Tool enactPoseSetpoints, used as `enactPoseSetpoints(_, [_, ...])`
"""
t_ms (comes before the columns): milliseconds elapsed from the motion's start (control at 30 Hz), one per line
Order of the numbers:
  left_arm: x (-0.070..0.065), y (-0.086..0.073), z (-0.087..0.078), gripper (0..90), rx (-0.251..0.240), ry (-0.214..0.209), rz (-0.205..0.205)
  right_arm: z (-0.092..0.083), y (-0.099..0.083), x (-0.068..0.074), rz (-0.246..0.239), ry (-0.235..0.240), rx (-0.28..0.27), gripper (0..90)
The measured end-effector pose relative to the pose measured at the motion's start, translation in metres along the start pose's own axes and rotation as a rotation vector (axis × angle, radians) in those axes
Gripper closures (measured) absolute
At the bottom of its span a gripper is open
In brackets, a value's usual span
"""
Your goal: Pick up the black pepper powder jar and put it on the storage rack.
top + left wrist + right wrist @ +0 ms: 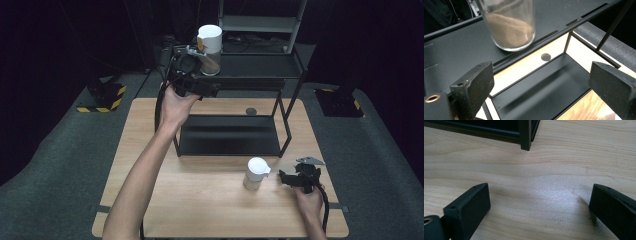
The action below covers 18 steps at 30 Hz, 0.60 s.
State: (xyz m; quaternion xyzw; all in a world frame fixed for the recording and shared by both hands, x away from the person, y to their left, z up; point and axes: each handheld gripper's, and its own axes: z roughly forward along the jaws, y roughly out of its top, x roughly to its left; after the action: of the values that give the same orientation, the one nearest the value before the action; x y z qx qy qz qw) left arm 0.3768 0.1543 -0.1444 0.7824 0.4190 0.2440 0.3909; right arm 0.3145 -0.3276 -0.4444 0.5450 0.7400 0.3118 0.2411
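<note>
Glass jar (509, 25) beyond open fingers (474, 85), apparently untouched

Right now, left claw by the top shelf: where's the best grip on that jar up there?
Take the jar on its clear glass wall below the white lid, coming in level from the shelf's front edge. It stands upright and round; the left claw is open, apart, slightly low.

We see a wooden table (200, 210), grey carpet (55, 165) and yellow-black striped floor markers (102, 107) to the left.
</note>
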Motion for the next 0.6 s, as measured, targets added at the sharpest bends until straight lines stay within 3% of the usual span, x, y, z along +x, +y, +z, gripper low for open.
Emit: enactPoseSetpoints(600, [-0.011,-0.03,0.02,6.7,0.006,-0.052,0.004,0.0,0.0,0.0,-0.005,0.0,-0.001,2.8])
